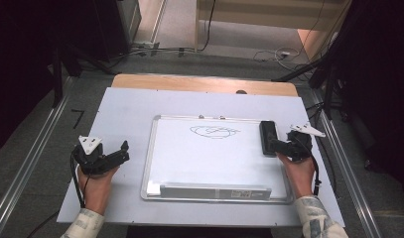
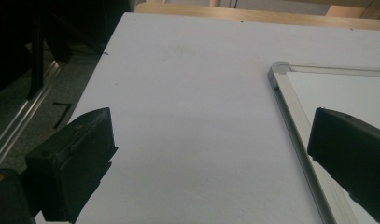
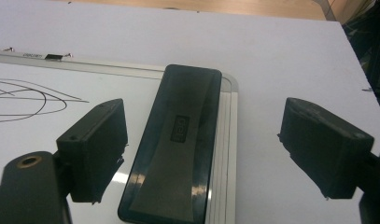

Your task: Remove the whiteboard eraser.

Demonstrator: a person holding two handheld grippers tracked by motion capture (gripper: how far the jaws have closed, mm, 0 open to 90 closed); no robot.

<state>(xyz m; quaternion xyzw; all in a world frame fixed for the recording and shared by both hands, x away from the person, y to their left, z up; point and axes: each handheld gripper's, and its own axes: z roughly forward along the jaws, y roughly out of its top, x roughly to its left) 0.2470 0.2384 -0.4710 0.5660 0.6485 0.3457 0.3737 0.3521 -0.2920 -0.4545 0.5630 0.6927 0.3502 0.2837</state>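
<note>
Black and long, the eraser lies on the right edge of the whiteboard, near its far right corner, with its length along that edge. In the right gripper view the eraser rests partly on the white writing surface and partly on the silver frame of the whiteboard. A thin dark scribble is drawn on the upper middle part of the board, a little to the left of the eraser.

The right gripper is at the near end of the eraser. Its jaws are spread wide, one on each side of the eraser, and they do not touch it. The right hand holds this gripper from behind, near the right edge of the board.

The whiteboard lies flat in the middle of a pale sheet that covers the table; a wooden strip of the table shows at the far edge.

The left gripper is over the pale sheet, just beside the left edge of the whiteboard. Its jaws are also spread apart and hold nothing. The left hand holds it near the near left corner of the sheet.
</note>
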